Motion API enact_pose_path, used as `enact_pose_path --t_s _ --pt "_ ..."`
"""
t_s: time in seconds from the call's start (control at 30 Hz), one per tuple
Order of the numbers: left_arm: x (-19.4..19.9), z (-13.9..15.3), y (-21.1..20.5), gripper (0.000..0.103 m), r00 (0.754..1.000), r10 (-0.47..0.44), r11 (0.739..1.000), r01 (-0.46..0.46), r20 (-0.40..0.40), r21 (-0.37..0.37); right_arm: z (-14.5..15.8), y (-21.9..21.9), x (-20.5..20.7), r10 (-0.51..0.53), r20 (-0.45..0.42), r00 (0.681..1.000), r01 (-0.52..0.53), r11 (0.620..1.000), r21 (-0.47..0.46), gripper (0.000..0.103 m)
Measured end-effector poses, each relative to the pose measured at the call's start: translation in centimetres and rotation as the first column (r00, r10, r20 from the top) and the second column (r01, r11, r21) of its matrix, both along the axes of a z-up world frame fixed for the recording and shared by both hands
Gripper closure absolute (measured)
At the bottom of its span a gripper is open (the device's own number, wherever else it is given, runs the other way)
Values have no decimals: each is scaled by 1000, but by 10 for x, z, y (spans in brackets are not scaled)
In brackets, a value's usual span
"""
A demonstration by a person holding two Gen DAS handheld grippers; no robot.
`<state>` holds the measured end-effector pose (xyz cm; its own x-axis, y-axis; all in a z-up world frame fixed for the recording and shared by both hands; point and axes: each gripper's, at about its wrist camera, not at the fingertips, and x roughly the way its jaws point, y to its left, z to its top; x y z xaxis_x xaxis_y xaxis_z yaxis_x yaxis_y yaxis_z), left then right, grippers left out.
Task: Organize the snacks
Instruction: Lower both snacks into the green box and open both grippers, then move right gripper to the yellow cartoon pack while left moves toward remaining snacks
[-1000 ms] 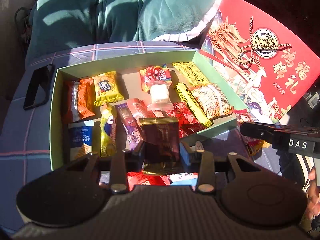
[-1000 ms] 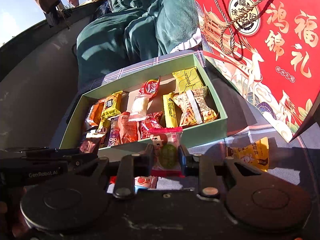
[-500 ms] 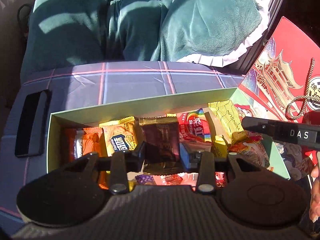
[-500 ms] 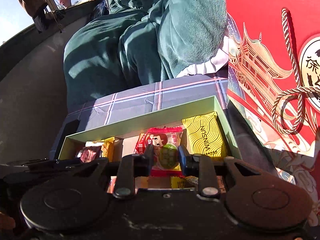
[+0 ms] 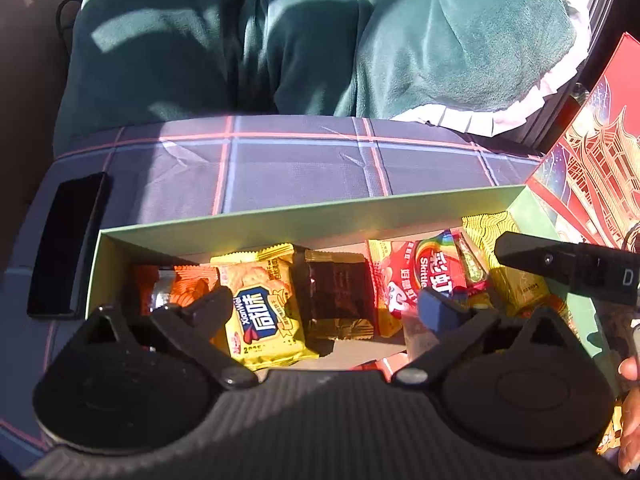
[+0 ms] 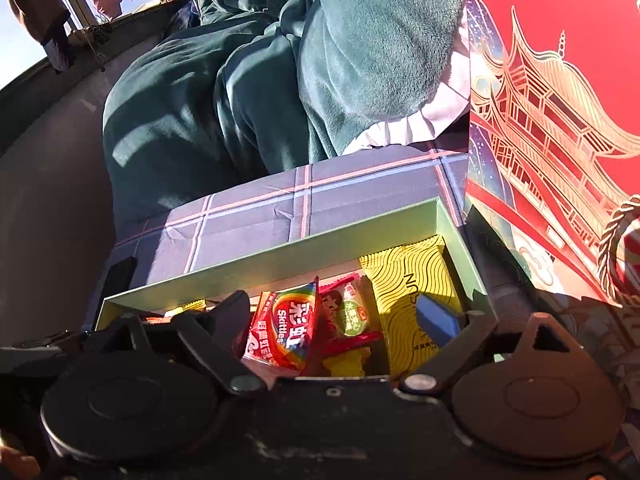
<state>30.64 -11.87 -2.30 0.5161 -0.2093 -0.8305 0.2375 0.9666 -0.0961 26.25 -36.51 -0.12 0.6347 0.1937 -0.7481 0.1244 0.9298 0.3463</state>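
1. We are working on a dark plaid cloth [image 5: 296, 164] spread before a heap of green plush fabric [image 5: 320, 36], in hard sunlight.
2. At centre frame in the left view lies the dark brown foil-wrapped snack [image 5: 336, 292], now resting in the pale green shallow cardboard box [image 5: 304, 220] between a yellow biscuit packet [image 5: 264, 312] and a red Skittles pouch [image 5: 420, 276].
3. Half a second ago our left gripper [image 5: 324, 312] pinched that brown packet; its jaws have just been opening and now stand wide, touching nothing.
4. Our right gripper [image 6: 344, 320] has likewise just been opening; the small red-and-green candy packet [image 6: 352, 312] it carried sits loose between the spread jaws, leaning beside the Skittles pouch [image 6: 284, 328] and a yellow wave-patterned packet [image 6: 412, 284].
5. We judge both deliveries done; each hand is free to fetch more.
6. Around: a black phone [image 5: 68, 244] at left on the cloth, a red gift box lid [image 6: 560, 100] upright at right.
7. The box's far wall and crowded packets leave little room, so we should lift out straight.
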Motion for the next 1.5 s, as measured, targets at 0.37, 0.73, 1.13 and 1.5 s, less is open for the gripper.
enact_pose_path --t_s 0.37,0.73,1.13,1.5 --pt "-57 36 -6 0 999 -24 1000 24 33 8 38 6 -53 18 30 999 -17 1000 -19 1" --pt "-117 57 -17 0 995 -78 997 78 64 14 63 -7 -125 -13 48 999 14 1000 -22 0" --pt "-166 41 -15 0 994 -106 994 106 10 -36 43 -56 -187 -101 25 995 102 995 -14 0" --pt "-175 -2 -4 0 992 -86 996 83 -89 -32 -23 -99 -202 -228 -82 970 225 973 -42 35"
